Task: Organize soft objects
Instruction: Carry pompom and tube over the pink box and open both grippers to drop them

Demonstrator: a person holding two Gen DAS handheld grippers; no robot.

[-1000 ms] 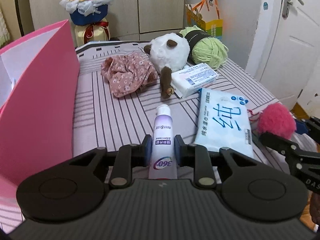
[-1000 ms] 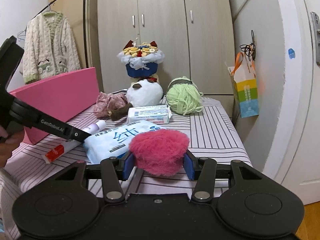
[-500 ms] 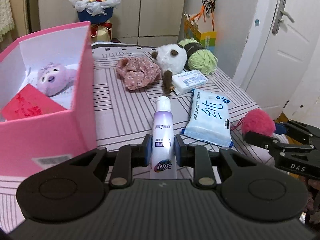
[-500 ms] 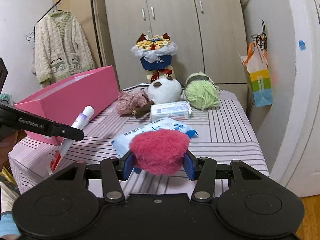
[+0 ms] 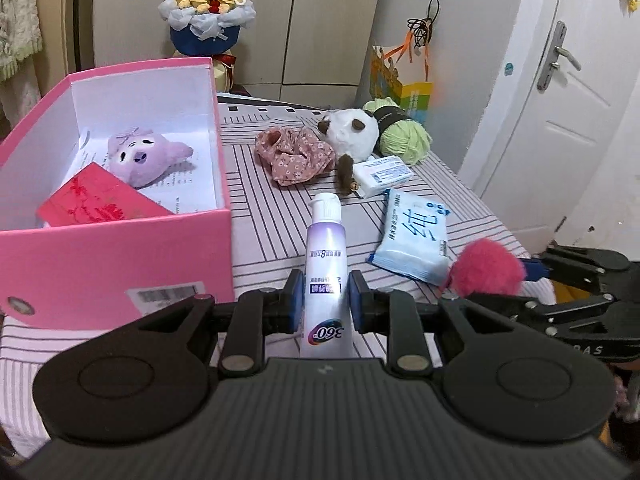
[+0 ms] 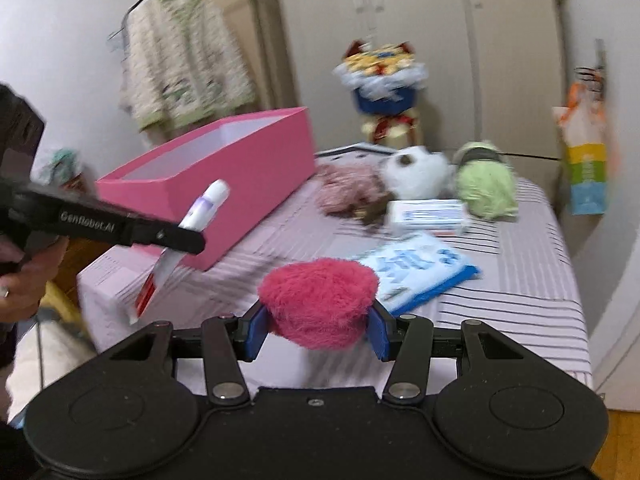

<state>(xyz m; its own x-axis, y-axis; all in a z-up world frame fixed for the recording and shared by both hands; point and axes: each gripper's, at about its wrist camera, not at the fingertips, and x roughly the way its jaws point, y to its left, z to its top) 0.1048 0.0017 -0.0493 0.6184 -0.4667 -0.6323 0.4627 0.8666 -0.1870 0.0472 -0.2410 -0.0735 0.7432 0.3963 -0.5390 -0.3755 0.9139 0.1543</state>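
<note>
Closest to me, my left gripper (image 5: 323, 304) is clamped on a purple-and-white tube (image 5: 325, 276), blue pads pressed to both its sides, cap pointing away from me, held in the air just beside the near corner of the pink box (image 5: 120, 264). My right gripper (image 6: 318, 330) is squeezed on a pink fluffy pompom (image 6: 318, 304), which bulges up between the pads; in the left view that pompom (image 5: 486, 267) sits above the near right edge of the striped tabletop (image 5: 264, 208).

Just past the pompom, a blue wet-wipe pack (image 5: 414, 236) lies flat on the stripes. Beyond it lies a small white tissue pack (image 5: 383, 174), touching the brown leg of a white panda plush (image 5: 352, 134). A floral pink fabric piece (image 5: 296, 152) is bunched to the left of the plush, and a green yarn ball (image 5: 404, 132) rests on its right.

Inside the open box lie a red envelope (image 5: 100, 202) and, farther in, a purple plush toy (image 5: 144, 154) on printed paper.

Farthest back, a flower bouquet (image 5: 206, 16) stands against the wardrobe (image 5: 332, 24).
</note>
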